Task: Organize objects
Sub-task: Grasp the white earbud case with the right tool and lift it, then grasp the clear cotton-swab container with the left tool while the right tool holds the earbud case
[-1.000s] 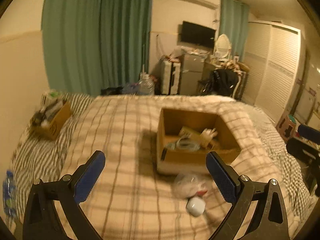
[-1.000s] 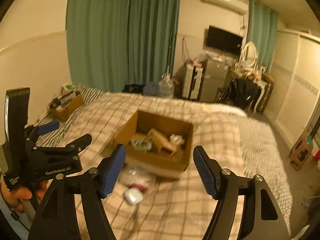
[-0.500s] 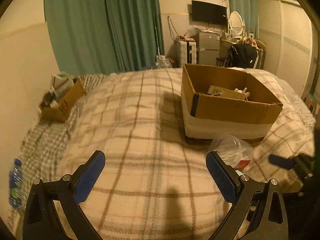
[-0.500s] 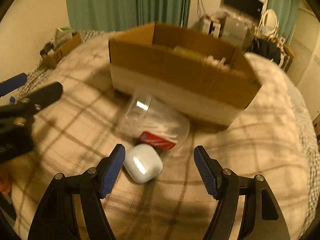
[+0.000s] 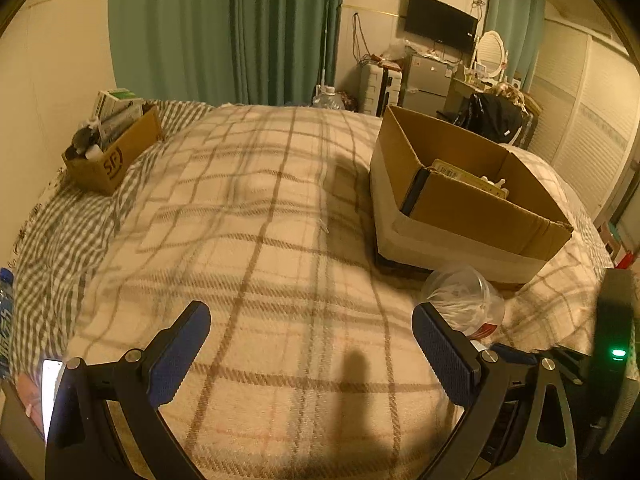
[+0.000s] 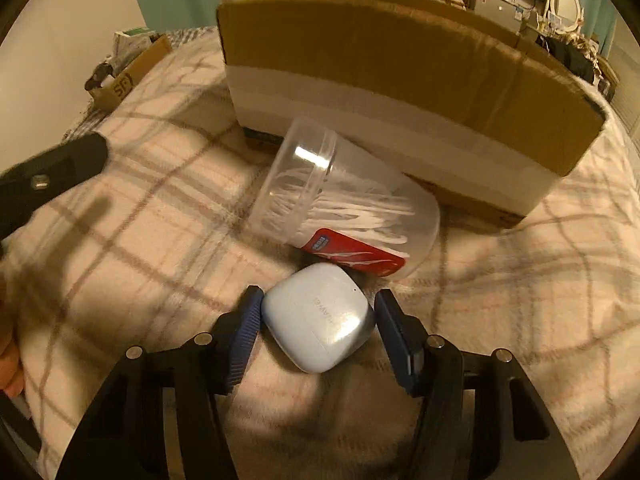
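A white earbud case (image 6: 318, 322) lies on the plaid blanket. My right gripper (image 6: 318, 320) has closed around it, both blue pads touching its sides. Just beyond lies a clear plastic tub of cotton swabs (image 6: 344, 200) on its side, with a red label. It also shows in the left wrist view (image 5: 464, 300). Behind it stands an open cardboard box (image 6: 400, 64) holding several items, seen too in the left wrist view (image 5: 460, 196). My left gripper (image 5: 310, 350) is open and empty above the blanket, left of the tub.
A smaller cardboard box (image 5: 114, 148) full of items sits at the bed's far left on a checked sheet. The bed's plaid blanket (image 5: 260, 240) stretches between the boxes. Furniture and a wardrobe stand beyond the bed on the right.
My right gripper dropped toward the bed, moved up to the earbud case and closed its pads on it. My left gripper lowered over the blanket and stayed open.
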